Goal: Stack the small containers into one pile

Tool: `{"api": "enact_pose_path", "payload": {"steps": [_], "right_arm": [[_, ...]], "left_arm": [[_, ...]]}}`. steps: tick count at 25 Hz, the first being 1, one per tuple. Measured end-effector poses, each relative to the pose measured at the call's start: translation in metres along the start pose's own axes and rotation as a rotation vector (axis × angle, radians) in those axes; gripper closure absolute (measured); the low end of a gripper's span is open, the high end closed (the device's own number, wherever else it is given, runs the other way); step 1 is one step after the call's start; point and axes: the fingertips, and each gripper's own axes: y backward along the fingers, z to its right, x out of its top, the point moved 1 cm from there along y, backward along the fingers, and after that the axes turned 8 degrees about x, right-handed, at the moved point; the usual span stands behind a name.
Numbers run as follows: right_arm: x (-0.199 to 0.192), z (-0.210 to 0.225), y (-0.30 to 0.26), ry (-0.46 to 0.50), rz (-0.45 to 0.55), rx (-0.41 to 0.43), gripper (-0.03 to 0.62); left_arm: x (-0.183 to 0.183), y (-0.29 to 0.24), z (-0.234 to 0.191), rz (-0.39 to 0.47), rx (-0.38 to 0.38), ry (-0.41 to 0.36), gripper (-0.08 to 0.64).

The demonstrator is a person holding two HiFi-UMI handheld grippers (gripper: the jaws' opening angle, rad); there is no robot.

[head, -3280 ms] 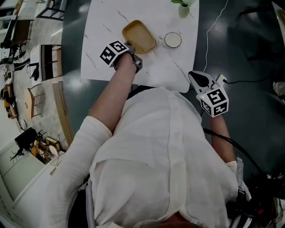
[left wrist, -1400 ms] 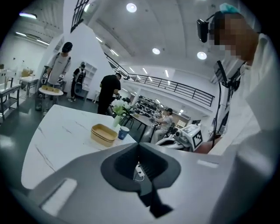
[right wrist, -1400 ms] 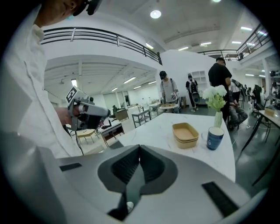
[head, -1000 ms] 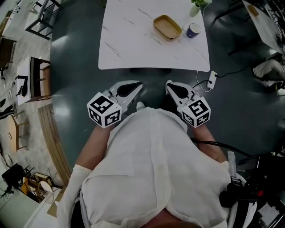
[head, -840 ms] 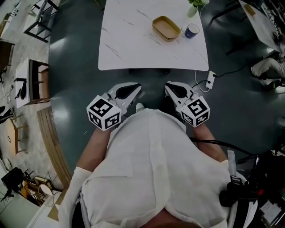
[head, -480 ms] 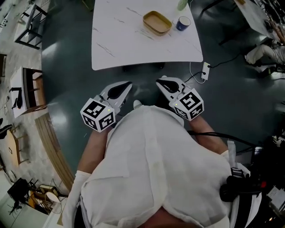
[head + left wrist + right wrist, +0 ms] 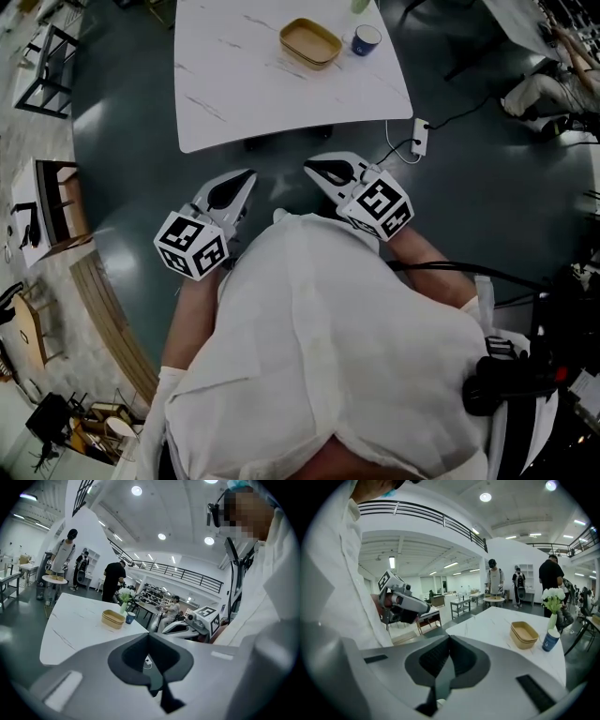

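Left gripper point(image 7: 246, 178) and right gripper point(image 7: 311, 168): jaws together, empty, close to your body, short of table point(image 7: 234, 80). Containers point(image 7: 310, 42) already nested, far side of table beside blue cup point(image 7: 366, 39) (long axis slanted across). They lie straight ahead of your right gripper; it's nearer.

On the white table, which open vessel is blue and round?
The small blue round cup, next to the flower vase. The other vessels, tan rectangular containers, sit nested in one pile.
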Motion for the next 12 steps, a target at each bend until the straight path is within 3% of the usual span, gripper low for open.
{"api": "enact_pose_path", "payload": {"steps": [12], "right_arm": [[0.0015,-0.0013,-0.0072,0.030,-0.017,0.006,0.589]], "left_arm": [[-0.0058,0.0005,-0.0077,-0.005,0.007,0.011,0.554]]}}
